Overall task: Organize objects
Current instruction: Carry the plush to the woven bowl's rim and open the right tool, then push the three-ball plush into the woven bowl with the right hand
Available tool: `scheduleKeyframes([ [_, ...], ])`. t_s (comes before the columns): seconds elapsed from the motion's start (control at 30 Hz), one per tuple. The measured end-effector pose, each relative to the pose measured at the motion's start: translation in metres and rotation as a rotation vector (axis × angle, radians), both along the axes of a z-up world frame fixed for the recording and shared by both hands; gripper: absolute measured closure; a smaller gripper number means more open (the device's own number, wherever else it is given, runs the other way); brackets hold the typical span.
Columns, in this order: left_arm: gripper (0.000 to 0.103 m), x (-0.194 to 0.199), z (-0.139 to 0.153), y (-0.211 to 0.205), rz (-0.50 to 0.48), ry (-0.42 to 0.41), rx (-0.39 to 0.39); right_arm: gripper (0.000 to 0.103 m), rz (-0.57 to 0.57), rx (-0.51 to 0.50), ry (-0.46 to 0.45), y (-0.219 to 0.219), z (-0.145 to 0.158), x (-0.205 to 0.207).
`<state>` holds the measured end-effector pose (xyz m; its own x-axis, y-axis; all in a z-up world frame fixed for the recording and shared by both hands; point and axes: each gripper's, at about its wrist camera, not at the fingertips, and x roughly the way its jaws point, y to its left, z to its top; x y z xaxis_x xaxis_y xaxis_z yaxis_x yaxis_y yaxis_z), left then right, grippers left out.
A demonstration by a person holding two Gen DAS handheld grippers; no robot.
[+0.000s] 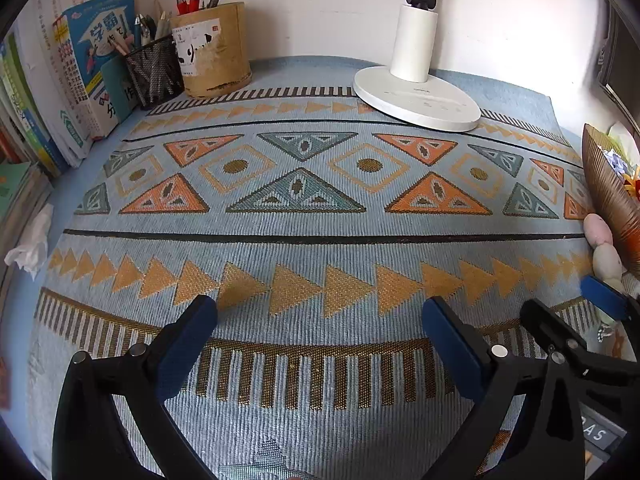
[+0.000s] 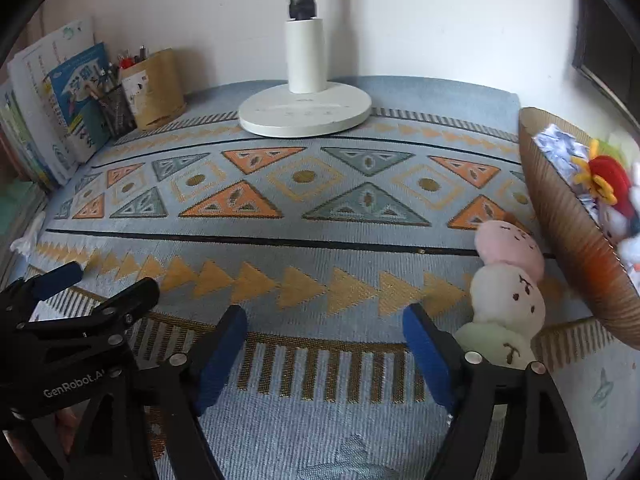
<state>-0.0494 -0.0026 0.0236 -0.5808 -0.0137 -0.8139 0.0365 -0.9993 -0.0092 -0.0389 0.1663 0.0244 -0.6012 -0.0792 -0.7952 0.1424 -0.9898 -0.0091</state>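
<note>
1. The left gripper is hovering low over the patterned cloth that is covering the table, its blue-padded fingers standing wide apart with nothing but cloth between them.
2. The right gripper is hanging just beside it, also pointing down at the cloth, its jaws spread wide and holding nothing.
3. The plush toy, a stack of a pink, a white and a pale green ball, is lying on the cloth just to the right of the right gripper's right finger; I cannot tell whether the finger is touching it.
4. The toy's pink top end is lying close against the side of a brown ribbed basket at the right edge of the table.
5. The basket is tilting towards the toy and is holding colourful soft toys and some crumpled paper.
6. A white lamp is standing on its round base at the back of the table, near the wall.
7. In the back left corner a tan pen pot and a black mesh pen cup are standing side by side, touching or nearly so, both with pens in them.
8. Books are leaning upright along the left side, next to the mesh cup.
9. A crumpled white tissue is lying at the left edge of the cloth, well apart from both grippers.
</note>
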Motion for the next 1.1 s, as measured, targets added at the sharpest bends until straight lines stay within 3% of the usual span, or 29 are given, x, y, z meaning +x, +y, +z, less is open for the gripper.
scheduleKeyframes([
  [0.1, 0.001, 0.0004, -0.0001, -0.0007, 0.002, 0.001, 0.004, 0.000, 0.018, -0.036, -0.017, 0.0043, -0.0022, -0.0008],
  [1.1, 0.001, 0.0001, -0.0011, -0.0009, 0.003, 0.002, 0.000, 0.000, 0.017, -0.029, -0.017, 0.0022, -0.0003, 0.0008],
])
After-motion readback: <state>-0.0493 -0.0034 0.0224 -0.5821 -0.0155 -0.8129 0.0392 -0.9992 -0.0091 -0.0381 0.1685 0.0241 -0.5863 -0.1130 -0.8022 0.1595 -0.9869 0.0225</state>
